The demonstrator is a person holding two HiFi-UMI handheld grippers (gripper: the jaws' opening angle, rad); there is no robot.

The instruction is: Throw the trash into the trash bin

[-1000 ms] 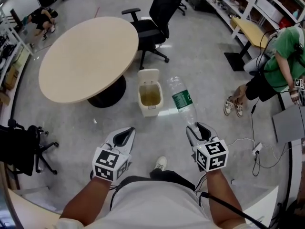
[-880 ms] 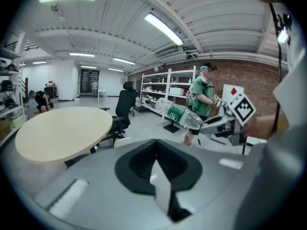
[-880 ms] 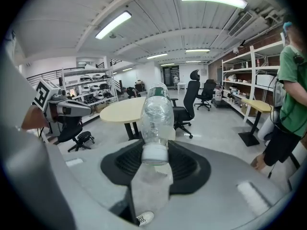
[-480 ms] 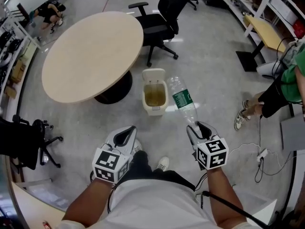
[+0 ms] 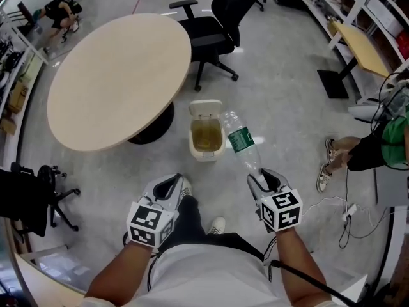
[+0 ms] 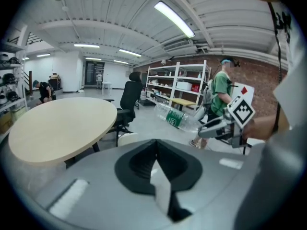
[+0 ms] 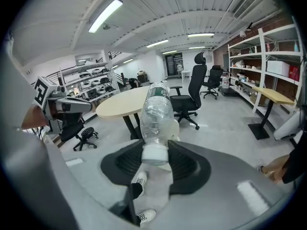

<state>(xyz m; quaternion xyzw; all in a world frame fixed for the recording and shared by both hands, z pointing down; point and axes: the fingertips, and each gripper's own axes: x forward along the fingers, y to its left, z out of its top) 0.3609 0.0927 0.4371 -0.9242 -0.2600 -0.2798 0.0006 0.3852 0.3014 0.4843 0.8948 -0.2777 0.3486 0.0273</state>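
Right gripper [image 7: 156, 159] partway closed on neck of clear bottle [image 7: 155, 110] (left gripper [image 6: 156, 163] fully closed, empty)

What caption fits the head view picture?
Right gripper holds a plastic bottle by its cap end, near the open trash bin.

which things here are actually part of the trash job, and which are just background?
Job:
- plastic bottle, clamped at its cap end in the right gripper
- trash bin, lid open, on the floor

Just around:
- round table
- black office chair
- yellow-topped desk
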